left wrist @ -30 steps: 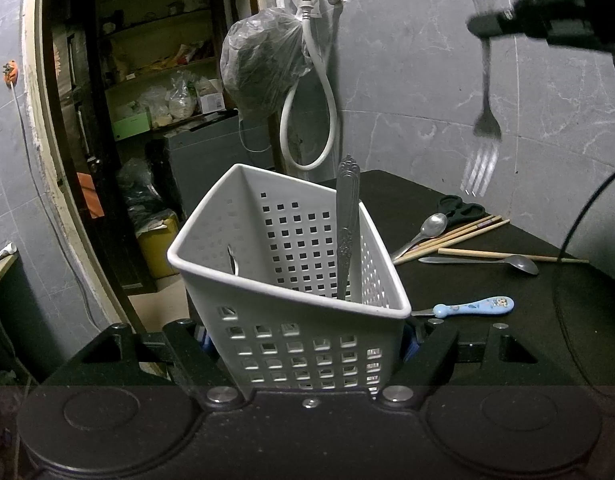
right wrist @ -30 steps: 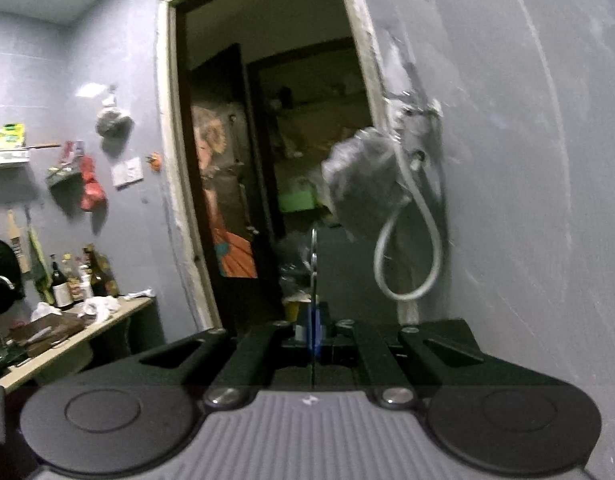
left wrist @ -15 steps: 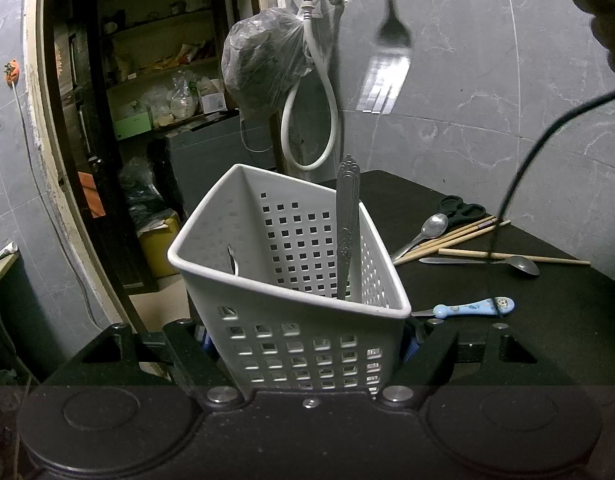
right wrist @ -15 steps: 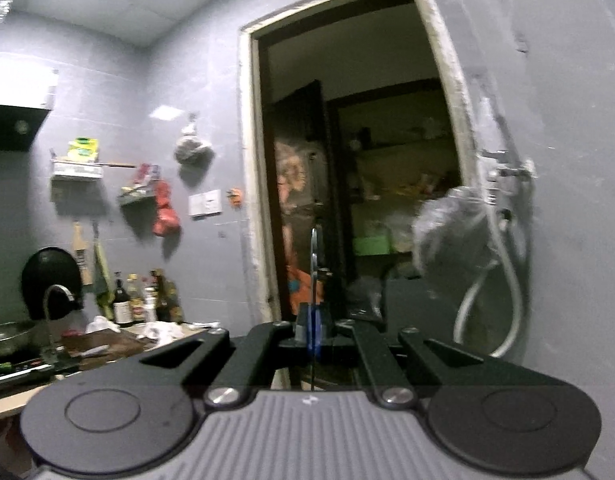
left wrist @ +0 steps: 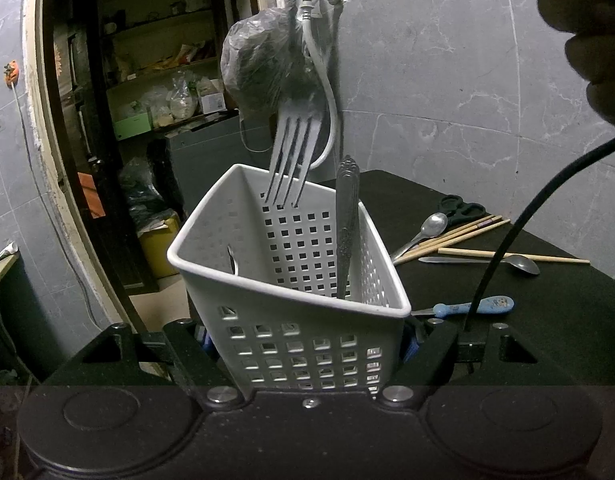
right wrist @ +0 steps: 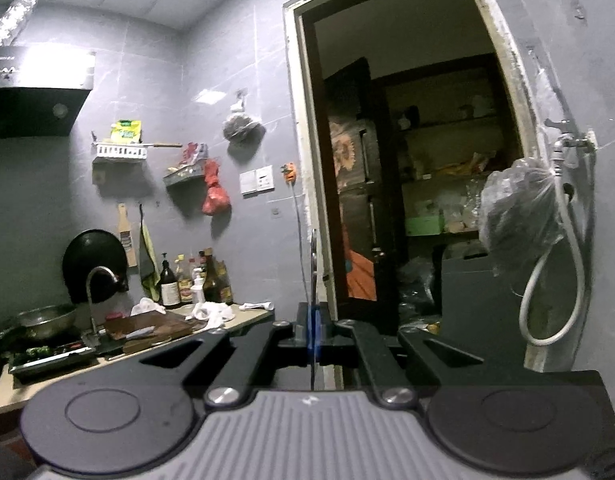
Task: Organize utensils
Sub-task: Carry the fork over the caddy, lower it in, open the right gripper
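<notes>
My left gripper [left wrist: 307, 344] is shut on a white perforated basket [left wrist: 291, 320], one finger on each side of it. An ornate metal handle [left wrist: 346, 232] stands in the basket, and a second utensil's tip [left wrist: 232, 258] shows by its left wall. A fork [left wrist: 293, 148] hangs tines down over the basket's far rim. In the right wrist view my right gripper [right wrist: 313, 332] is shut on the fork's handle [right wrist: 314, 264], seen edge-on. A hand [left wrist: 587, 40] shows at the top right.
On the black table [left wrist: 547, 320] right of the basket lie two spoons [left wrist: 421, 232], chopsticks [left wrist: 459, 234], black scissors [left wrist: 461, 206] and a blue-handled utensil [left wrist: 475, 306]. A black cable [left wrist: 507, 240] hangs across them. A tap with hose and bag [left wrist: 263, 68] is behind.
The fork has travelled from the upper right leftward and now hangs over the basket's far rim. The right wrist view has swung toward the kitchen counter. Basket and left gripper stayed still.
</notes>
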Action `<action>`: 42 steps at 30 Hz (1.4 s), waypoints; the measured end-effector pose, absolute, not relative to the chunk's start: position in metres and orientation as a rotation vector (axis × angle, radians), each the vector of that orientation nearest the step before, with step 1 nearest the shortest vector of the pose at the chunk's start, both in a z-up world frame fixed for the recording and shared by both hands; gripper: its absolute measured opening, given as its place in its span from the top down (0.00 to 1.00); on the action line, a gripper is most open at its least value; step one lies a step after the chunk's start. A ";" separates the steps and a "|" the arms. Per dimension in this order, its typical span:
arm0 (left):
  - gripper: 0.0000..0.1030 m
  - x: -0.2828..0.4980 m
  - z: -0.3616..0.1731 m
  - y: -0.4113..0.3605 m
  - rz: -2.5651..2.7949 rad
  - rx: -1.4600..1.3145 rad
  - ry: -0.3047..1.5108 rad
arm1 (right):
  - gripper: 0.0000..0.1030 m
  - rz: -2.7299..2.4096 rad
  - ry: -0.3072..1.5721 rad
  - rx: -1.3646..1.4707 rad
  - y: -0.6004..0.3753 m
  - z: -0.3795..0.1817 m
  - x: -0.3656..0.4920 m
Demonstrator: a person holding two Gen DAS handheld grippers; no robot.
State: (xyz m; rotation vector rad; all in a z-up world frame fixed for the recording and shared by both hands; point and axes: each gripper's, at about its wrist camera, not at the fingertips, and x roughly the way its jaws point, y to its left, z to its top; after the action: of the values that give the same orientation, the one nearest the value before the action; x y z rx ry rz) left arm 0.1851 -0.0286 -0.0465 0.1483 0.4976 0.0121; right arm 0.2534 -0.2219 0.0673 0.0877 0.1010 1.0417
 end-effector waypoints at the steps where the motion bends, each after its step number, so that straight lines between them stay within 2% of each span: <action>1: 0.23 0.185 -0.046 -0.028 0.012 0.148 0.497 | 0.98 1.047 0.104 0.083 -0.220 0.066 0.253; 42: 0.23 0.185 -0.048 -0.029 0.012 0.149 0.496 | 0.98 1.036 0.265 0.038 -0.192 0.008 0.259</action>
State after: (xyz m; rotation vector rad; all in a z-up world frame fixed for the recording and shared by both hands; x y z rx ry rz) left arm 0.1850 -0.0292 -0.0476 0.1494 0.4964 0.0118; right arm 0.2585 -0.1924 0.0076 0.0383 0.2651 1.0357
